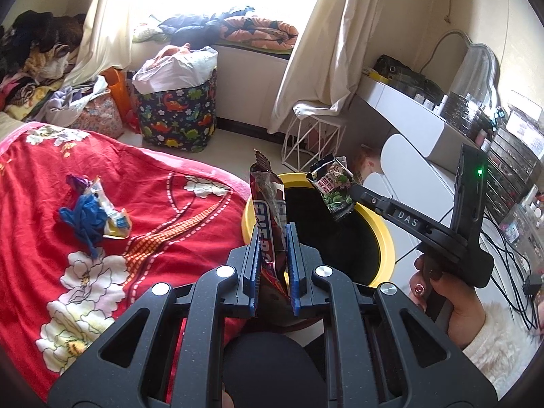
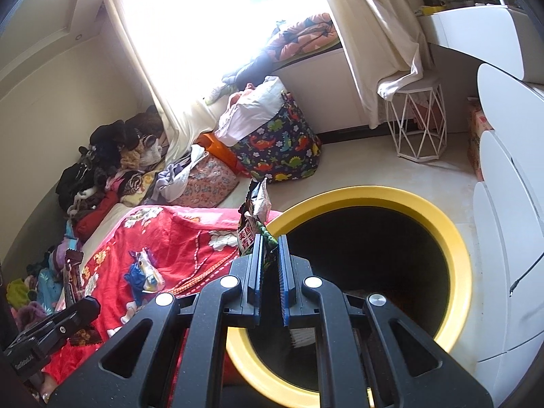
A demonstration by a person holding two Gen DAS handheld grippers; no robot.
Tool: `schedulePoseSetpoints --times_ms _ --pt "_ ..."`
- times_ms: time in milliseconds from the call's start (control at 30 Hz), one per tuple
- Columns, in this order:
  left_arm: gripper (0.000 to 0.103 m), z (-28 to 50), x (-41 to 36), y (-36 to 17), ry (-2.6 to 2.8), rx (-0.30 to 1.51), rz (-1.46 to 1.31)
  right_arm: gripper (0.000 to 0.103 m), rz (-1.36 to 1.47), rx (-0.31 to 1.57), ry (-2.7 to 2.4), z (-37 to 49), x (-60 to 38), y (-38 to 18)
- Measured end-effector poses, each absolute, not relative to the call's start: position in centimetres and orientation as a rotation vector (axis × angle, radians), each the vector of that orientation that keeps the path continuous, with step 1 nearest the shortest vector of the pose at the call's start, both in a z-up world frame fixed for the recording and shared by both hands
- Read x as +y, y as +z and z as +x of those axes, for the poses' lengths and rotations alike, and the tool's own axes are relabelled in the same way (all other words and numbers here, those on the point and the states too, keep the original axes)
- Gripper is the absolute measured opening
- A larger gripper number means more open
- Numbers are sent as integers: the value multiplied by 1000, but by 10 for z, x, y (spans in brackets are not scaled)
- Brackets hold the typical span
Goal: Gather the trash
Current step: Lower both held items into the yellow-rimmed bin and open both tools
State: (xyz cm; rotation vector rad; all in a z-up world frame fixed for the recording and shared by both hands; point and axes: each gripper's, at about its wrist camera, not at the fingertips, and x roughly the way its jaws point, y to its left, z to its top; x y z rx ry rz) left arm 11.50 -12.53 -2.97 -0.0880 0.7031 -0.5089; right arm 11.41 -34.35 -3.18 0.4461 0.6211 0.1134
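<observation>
My left gripper [image 1: 274, 229] is shut on a dark red snack-bar wrapper [image 1: 268, 200], held upright near the rim of a yellow-rimmed bin [image 1: 386, 234] with a black inside. My right gripper [image 2: 271, 243] is shut on a green pea snack packet [image 2: 255, 210], held over the bin's left rim [image 2: 455, 238]. The packet [image 1: 335, 187] and the right gripper [image 1: 355, 190] also show in the left wrist view, above the bin. A crumpled blue and yellow wrapper pile [image 1: 93, 214] lies on the red floral bedspread [image 1: 142, 244]; it also shows in the right wrist view [image 2: 144, 272].
A dinosaur-print hamper [image 1: 178, 115] full of laundry stands on the floor by the window. A white wire stool [image 1: 311, 139] stands under the curtain. A white dresser [image 1: 418, 136] with cosmetics and cables is to the right. Clothes are piled at the bed's far end [image 2: 102, 170].
</observation>
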Motion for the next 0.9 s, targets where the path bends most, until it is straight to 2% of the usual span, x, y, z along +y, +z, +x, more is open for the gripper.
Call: schedulePoseSetpoints --times_ms 900 --pt "9 126 -190 -55 -626 774 -19 9 478 652 -31 108 -389 -54"
